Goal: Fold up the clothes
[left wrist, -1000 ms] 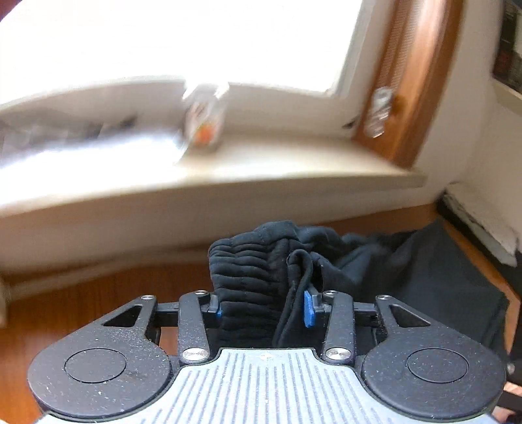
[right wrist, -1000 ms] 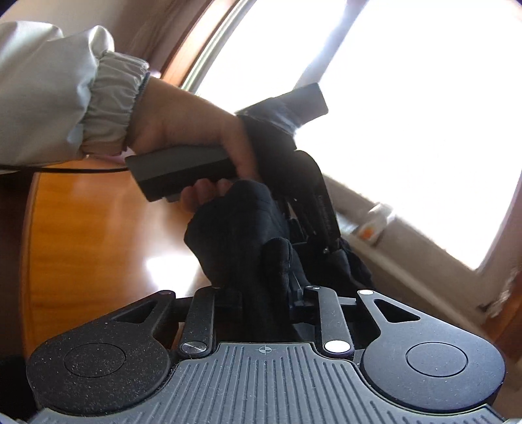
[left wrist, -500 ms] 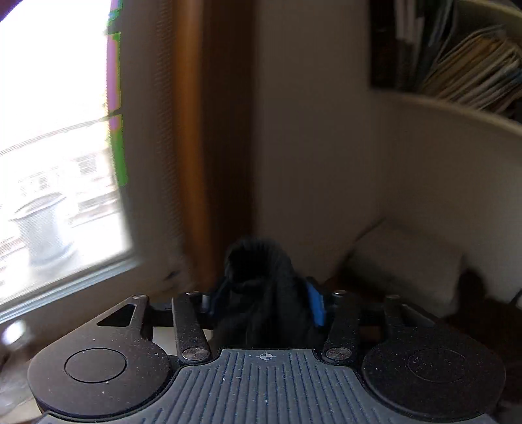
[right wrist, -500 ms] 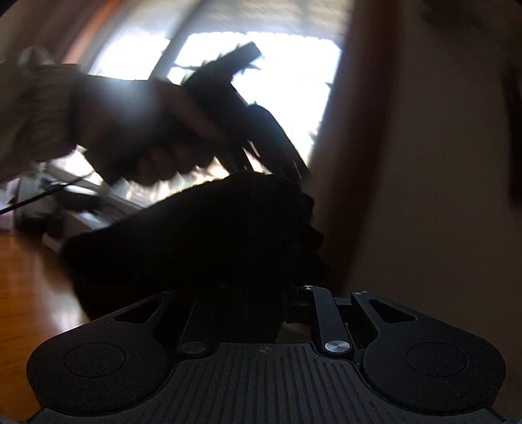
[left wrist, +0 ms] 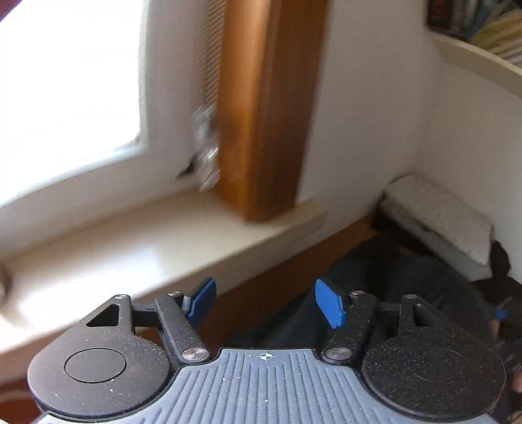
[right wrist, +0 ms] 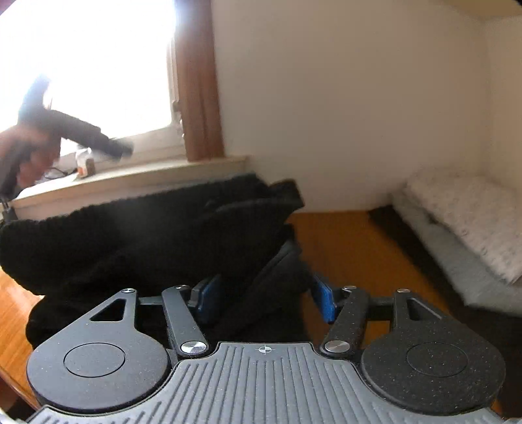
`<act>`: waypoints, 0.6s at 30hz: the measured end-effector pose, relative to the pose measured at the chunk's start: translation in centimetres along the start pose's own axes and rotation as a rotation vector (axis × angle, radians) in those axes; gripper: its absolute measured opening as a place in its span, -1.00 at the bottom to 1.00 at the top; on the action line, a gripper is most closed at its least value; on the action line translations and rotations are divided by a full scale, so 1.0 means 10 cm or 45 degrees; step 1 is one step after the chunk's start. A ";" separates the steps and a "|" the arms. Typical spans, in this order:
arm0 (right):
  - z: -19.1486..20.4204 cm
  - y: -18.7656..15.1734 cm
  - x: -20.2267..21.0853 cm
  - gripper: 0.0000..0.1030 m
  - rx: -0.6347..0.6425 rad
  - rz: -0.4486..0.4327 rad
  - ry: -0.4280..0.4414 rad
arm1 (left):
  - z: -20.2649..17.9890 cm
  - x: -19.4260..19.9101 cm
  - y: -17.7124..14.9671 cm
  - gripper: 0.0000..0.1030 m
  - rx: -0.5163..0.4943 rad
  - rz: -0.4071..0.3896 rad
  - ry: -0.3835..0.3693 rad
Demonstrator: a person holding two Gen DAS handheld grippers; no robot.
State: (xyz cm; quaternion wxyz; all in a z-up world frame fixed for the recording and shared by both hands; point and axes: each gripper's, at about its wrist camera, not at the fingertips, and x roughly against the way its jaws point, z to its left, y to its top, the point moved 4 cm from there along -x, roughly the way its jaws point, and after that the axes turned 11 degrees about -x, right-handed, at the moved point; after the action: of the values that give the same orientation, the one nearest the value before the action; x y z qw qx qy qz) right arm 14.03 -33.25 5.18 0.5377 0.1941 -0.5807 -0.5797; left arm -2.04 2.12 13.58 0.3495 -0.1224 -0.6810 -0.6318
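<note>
A black garment (right wrist: 146, 234) with a ribbed band is bunched on the wooden table (right wrist: 342, 248). In the right wrist view its folds run between my right gripper's (right wrist: 264, 296) blue pads (right wrist: 204, 295), which stand wide apart, so this gripper is open. My left gripper (left wrist: 266, 301) is open too, with nothing between its pads, and hangs above the table's far side. The same garment (left wrist: 407, 277) spreads dark and flat below and to its right. Blurred at the far left of the right wrist view, a hand (right wrist: 29, 156) holds the left gripper before the window.
A pale window sill (left wrist: 130, 248) and brown window frame (left wrist: 261, 114) run along the table's far side, with a small bottle (right wrist: 84, 161) on the sill. A folded white-grey cloth (right wrist: 473, 221) lies at the right by the wall. Shelves with books (left wrist: 483, 26) hang above.
Both grippers lifted the black garment and swung right. The left has let go and pulled away leftward. The right's jaws have spread, and the garment now rests lower on the table.
</note>
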 end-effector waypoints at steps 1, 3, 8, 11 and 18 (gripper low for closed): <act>-0.04 0.03 0.08 0.21 0.022 -0.009 -0.006 | 0.08 -0.04 -0.11 0.42 0.021 0.011 0.001; -0.02 0.10 0.11 0.28 0.058 -0.018 -0.003 | 0.15 -0.04 -0.31 0.42 0.047 0.018 -0.003; 0.03 0.12 0.18 0.35 0.168 -0.002 0.003 | 0.33 -0.06 -0.66 0.51 0.114 0.022 -0.023; 0.09 0.14 0.10 0.36 0.216 0.008 0.000 | 0.41 -0.05 -0.85 0.51 0.141 0.031 -0.025; 0.26 0.18 0.11 0.37 0.305 0.015 0.002 | 0.50 -0.06 -1.16 0.55 0.224 0.031 -0.055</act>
State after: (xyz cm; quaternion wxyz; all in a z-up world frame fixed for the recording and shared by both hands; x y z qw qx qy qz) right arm 12.16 -32.46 7.88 0.5145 0.2541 -0.6463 -0.5029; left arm -10.24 5.03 4.41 0.3519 -0.1131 -0.7398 -0.5623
